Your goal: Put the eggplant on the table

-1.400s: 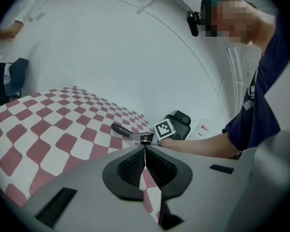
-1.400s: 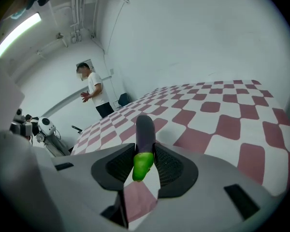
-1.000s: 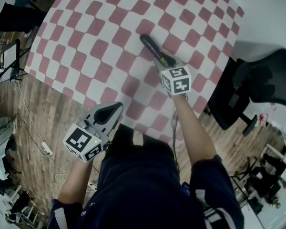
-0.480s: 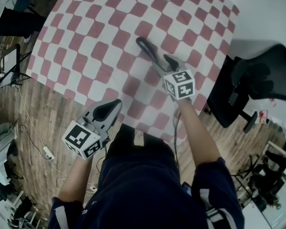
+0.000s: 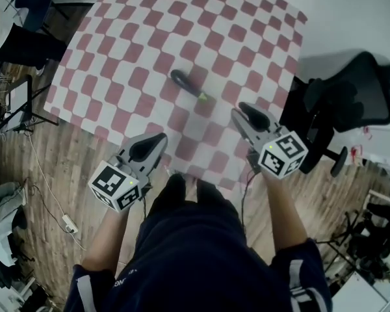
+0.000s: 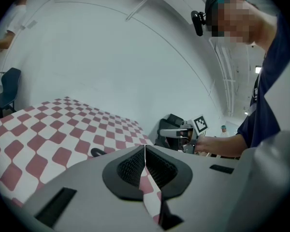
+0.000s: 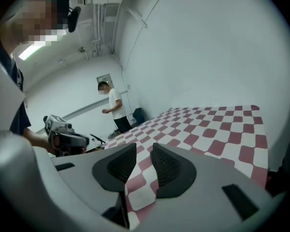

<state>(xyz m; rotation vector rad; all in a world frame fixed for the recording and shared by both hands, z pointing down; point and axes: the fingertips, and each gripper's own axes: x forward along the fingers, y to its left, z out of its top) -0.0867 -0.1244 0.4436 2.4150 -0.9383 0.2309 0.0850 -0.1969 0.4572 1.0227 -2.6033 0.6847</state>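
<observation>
The dark purple eggplant point(image 5: 186, 84) with a green stem lies alone on the red-and-white checkered table point(image 5: 130, 51). In the left gripper view only its tip point(image 6: 97, 152) shows above the jaws. My right gripper point(image 5: 249, 114) hangs off the table's near right corner, well back from the eggplant. Its jaws point(image 7: 144, 151) are closing with a gap and nothing between them. My left gripper point(image 5: 150, 146) hovers at the table's near edge, shut and empty point(image 6: 145, 150). Each gripper view shows the other gripper.
A black office chair point(image 5: 354, 99) stands right of the table. More dark chairs point(image 5: 29, 8) and cables point(image 5: 45, 174) are on the wooden floor at left. A person point(image 7: 113, 105) stands beyond the table's far side.
My right gripper let go of the eggplant and drew back and up toward my body. The eggplant stays lying on the table. My left gripper rose slightly.
</observation>
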